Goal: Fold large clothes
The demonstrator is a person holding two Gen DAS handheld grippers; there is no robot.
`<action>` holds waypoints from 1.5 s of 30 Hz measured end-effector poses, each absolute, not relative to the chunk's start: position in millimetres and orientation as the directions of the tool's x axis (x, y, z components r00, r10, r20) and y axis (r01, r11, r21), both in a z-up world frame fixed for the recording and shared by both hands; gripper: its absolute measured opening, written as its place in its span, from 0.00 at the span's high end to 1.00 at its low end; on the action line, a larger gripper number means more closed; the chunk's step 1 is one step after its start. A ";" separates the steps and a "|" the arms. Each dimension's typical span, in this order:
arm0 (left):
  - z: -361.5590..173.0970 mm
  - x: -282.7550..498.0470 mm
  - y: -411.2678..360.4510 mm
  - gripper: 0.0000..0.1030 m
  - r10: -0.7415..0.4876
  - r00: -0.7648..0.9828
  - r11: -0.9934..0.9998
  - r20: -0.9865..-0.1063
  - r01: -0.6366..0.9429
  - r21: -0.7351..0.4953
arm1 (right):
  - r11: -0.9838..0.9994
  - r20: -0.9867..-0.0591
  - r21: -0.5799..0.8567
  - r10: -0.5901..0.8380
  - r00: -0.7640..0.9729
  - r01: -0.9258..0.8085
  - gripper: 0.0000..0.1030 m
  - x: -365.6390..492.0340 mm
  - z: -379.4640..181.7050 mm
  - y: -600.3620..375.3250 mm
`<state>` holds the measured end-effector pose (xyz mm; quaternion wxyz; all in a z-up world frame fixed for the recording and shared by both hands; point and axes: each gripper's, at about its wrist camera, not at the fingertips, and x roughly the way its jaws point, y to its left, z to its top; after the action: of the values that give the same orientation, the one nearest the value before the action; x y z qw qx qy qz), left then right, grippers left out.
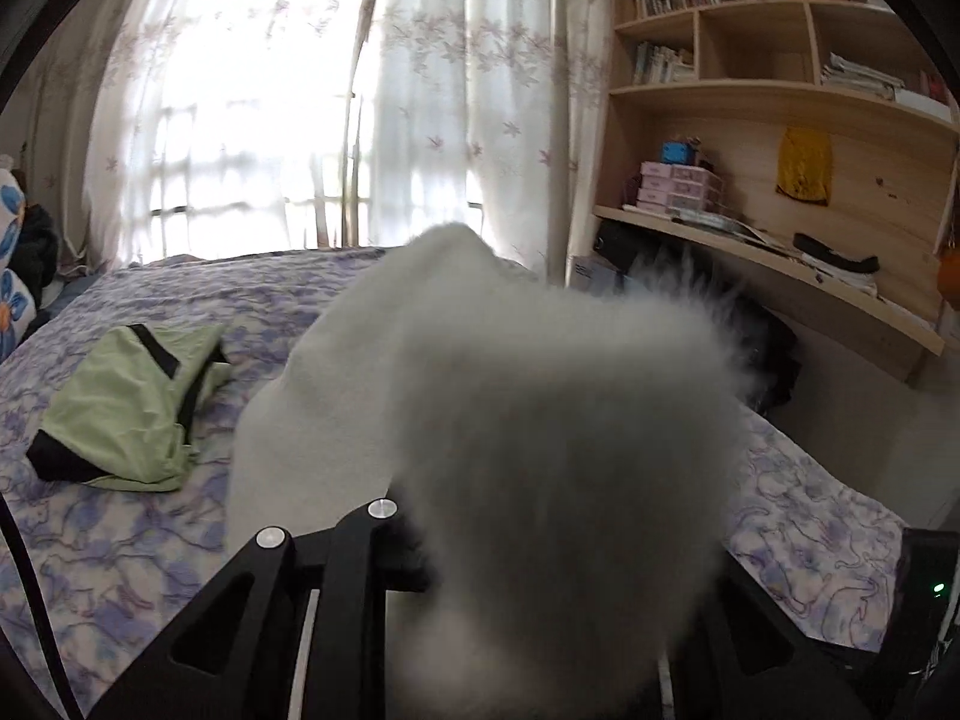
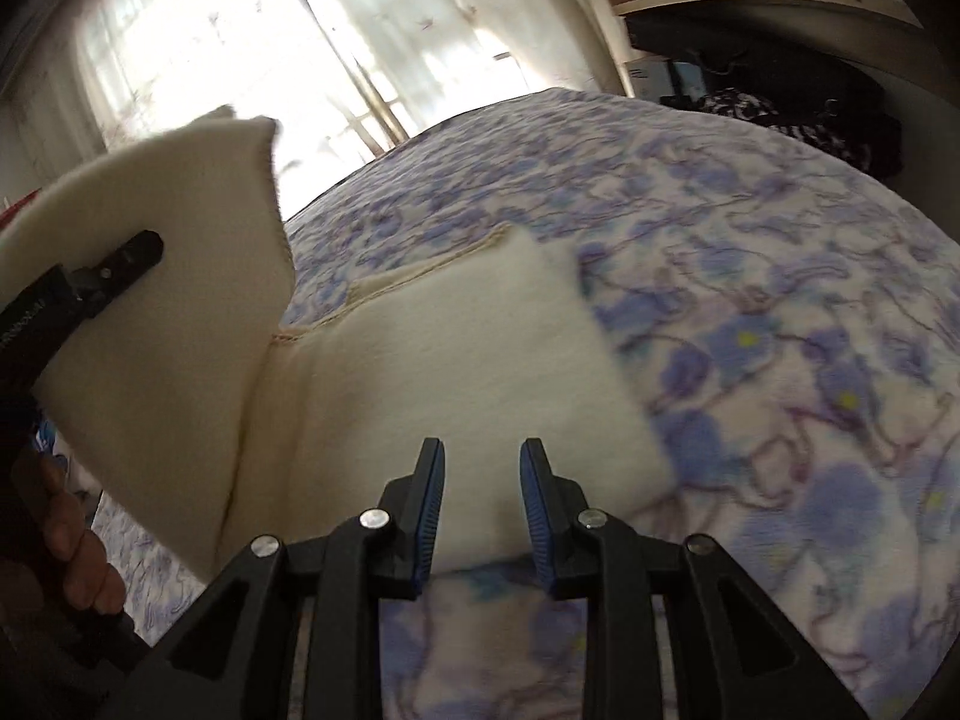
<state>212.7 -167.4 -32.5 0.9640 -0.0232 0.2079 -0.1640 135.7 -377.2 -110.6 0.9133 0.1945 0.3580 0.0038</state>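
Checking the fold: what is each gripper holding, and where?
Left gripper grips the white garment at its raised edge; right gripper holds nothing.

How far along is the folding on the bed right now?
Done: a green garment already lies folded on the bedspread. In hand: the left tongs are shut on one part of the cream garment and hold it up, while the rest lies on the bed. The right tongs are open over it, gripping nothing. Left: laying the lifted part over and finishing the folds.
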 end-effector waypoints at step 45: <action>-112.5 262.6 -33.7 0.16 -0.305 0.518 0.950 -0.799 0.105 -0.295 | 0.923 -0.848 0.384 0.360 0.388 -0.017 0.83 267.4 -89.0 -363.8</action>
<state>262.6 -33.7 -112.5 0.8649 -0.1053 0.4762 -0.1185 267.4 -363.8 -89.0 0.8177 0.1588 0.5411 0.1153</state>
